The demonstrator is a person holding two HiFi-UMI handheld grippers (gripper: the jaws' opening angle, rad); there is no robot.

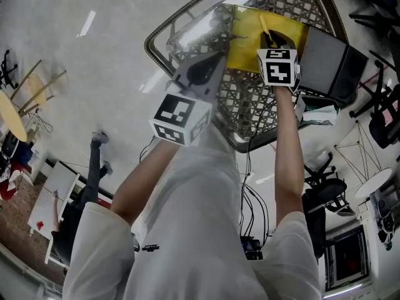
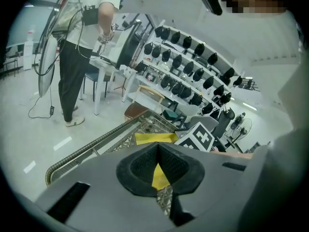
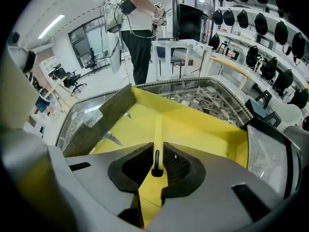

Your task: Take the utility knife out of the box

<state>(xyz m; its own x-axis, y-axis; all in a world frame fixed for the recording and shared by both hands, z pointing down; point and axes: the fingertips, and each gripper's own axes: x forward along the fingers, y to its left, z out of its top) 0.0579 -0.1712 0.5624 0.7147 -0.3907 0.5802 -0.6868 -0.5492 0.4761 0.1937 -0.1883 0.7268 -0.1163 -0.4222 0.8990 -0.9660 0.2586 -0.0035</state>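
Note:
An open yellow box (image 1: 247, 49) lies on the wicker-and-glass table (image 1: 164, 30). In the right gripper view its yellow inside (image 3: 207, 129) fills the middle. The utility knife (image 3: 157, 129) is a slim yellow strip with a black slider and runs out from between my right jaws. My right gripper (image 3: 157, 149) points steeply down into the box and its pads press on the knife's sides. From the head view the right gripper (image 1: 275, 41) sits over the box, with the knife (image 1: 264, 25) poking out beyond it. My left gripper (image 1: 212, 61) hovers beside the box's left edge, shut and empty, with the box (image 2: 154, 138) just ahead of its tips (image 2: 157, 148).
A dark grey flat case (image 1: 328, 58) lies to the right of the box. A brown box flap (image 3: 96, 124) stands up at the box's left side. A person (image 2: 82, 42) stands at a white desk beyond the table, and racks of dark gear line the wall.

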